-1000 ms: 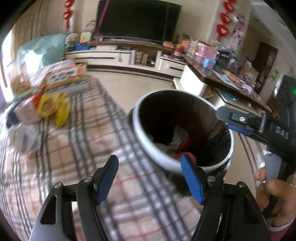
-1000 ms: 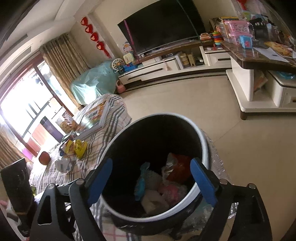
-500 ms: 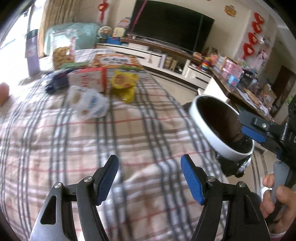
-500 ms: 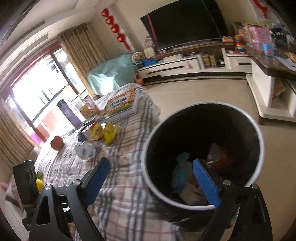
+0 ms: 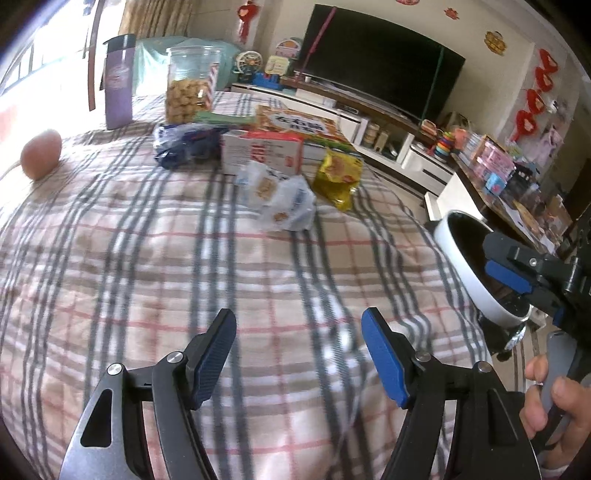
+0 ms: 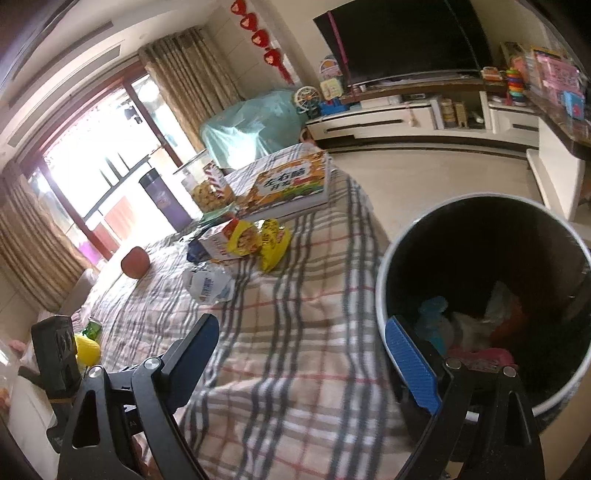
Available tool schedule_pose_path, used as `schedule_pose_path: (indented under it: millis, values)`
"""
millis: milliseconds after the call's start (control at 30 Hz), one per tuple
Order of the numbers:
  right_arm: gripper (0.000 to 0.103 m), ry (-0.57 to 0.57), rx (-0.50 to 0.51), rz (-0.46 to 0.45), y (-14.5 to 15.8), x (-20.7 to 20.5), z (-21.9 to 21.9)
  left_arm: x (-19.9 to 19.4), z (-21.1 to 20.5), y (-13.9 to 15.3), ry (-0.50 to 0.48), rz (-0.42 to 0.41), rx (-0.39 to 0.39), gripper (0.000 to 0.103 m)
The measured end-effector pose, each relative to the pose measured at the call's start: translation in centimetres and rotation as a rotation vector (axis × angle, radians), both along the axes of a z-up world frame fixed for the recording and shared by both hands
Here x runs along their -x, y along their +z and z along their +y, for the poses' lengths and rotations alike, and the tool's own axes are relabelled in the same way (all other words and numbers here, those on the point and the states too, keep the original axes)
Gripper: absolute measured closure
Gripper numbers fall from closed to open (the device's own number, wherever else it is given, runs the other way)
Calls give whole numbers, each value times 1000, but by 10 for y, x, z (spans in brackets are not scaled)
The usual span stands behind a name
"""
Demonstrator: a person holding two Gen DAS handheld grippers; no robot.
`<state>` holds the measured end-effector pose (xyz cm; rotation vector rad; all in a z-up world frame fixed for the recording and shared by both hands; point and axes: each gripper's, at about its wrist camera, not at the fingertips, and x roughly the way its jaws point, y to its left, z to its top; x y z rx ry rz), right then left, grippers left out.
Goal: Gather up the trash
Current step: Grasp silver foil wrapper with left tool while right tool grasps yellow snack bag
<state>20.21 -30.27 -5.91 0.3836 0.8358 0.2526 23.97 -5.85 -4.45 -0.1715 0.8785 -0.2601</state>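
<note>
The large orange picture book (image 6: 291,186) at the table's far edge reads "左右脑" in big characters; other print is too blurred.

Plaid blanket (image 5: 184,258) spreads under my view. Far end: clear jar of biscuits (image 5: 190,88) beside a purple tumbler (image 5: 119,79). Big picture book (image 6: 291,184) lies flat near them. Dark TV (image 5: 380,77) on a low white cabinet (image 6: 399,123); red ornaments (image 6: 258,33) on the wall.

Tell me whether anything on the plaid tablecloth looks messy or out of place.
Yes: a crumpled clear plastic wrapper and a crinkled yellow snack packet lie loose on the plaid tablecloth, not in the white-rimmed trash bin beside it. Nothing looks spilled.
</note>
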Motion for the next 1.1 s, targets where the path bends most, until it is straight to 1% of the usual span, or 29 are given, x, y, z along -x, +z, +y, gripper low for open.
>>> schedule_pose_path:
  millis: [200, 367, 533, 700, 767, 833, 867, 967, 1000, 1033, 1067, 1100]
  values:
    - [10, 50, -11, -9, -2, -19, 22, -12, 18, 1, 29, 3, 9, 30]
    - [10, 54, -32, -8, -7, -43, 29, -27, 23, 2, 30, -2, 11, 30]
    - [11, 81, -39, 12, -14, -70, 40, -50, 22, 0, 34, -3, 18, 29]
    - [11, 92, -85, 63, -33, -101, 44, -74, 14, -7, 20, -7, 5, 29]
    - [13, 89, -92, 75, -39, -112, 45, -83, 11, -10, 16, -5, -1, 29]
    - [21, 88, -103, 92, -45, -123, 44, -92, 9, -11, 17, -4, -2, 29]
    - [23, 88, -111, 100, -47, -126, 43, -97, 9, -12, 19, -6, 0, 29]
    - [33, 92, -135, 119, -55, -137, 45, -109, 6, -14, 24, -18, -1, 31]
    - [39, 94, -137, 120, -55, -139, 44, -113, 5, -17, 26, -20, -3, 33]
    - [48, 98, -139, 123, -57, -140, 45, -116, 5, -18, 27, -22, -2, 41]
    - [52, 105, -149, 126, -59, -141, 46, -119, 5, -20, 18, -23, 2, 50]
    - [63, 111, -160, 130, -60, -142, 46, -122, 3, -23, 2, -16, 10, 66]
